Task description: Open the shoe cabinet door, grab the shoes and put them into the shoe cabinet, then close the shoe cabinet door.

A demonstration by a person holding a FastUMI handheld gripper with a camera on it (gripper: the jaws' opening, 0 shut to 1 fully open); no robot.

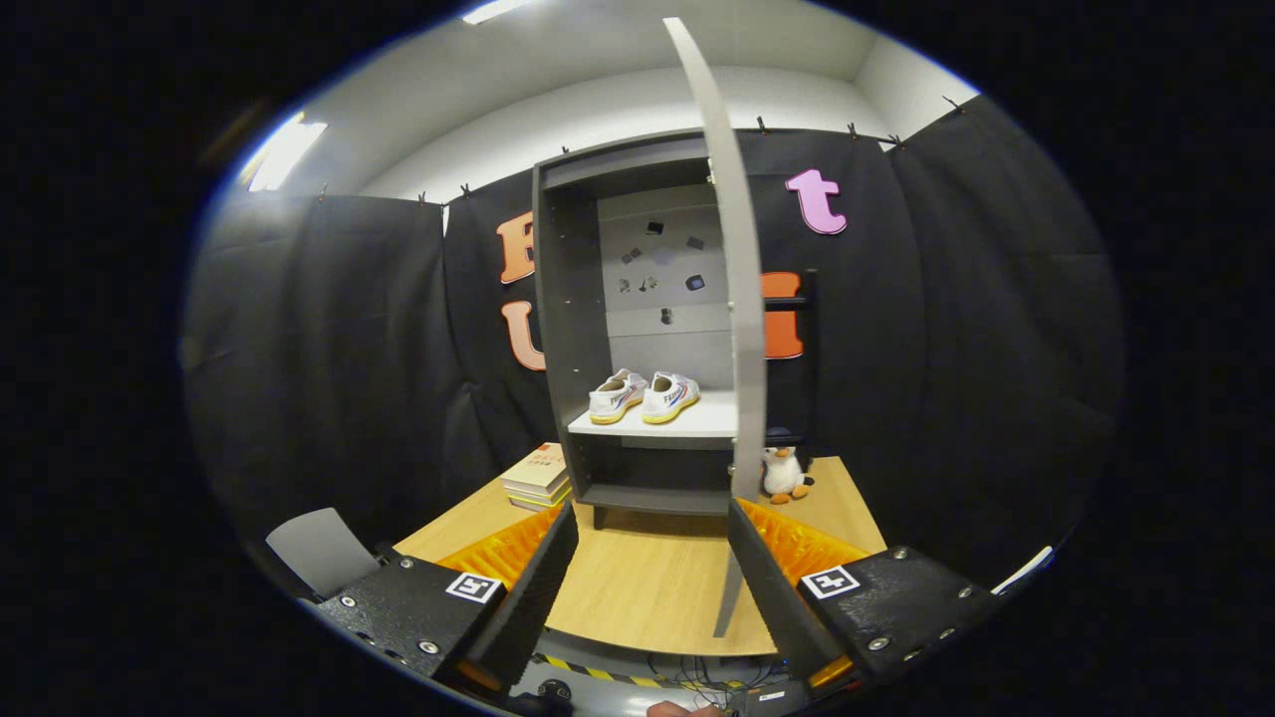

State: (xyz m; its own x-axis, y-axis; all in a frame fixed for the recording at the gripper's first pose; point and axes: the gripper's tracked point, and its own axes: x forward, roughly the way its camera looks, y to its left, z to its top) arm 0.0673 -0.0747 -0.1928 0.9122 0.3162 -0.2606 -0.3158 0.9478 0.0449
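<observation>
A grey shoe cabinet stands on the wooden table beyond my fingers. Its door is swung open toward me, seen edge-on, its lower edge reaching down close to my right finger. A pair of white shoes with yellow soles sits side by side on the cabinet's white shelf, heels toward me. My gripper is open, held back from the cabinet above the table's near part, with nothing between its fingers.
A stack of books lies on the table left of the cabinet. A small penguin plush stands to the cabinet's right, behind the door. A grey chair back shows at the table's left. Cables lie on the floor below the table's front edge.
</observation>
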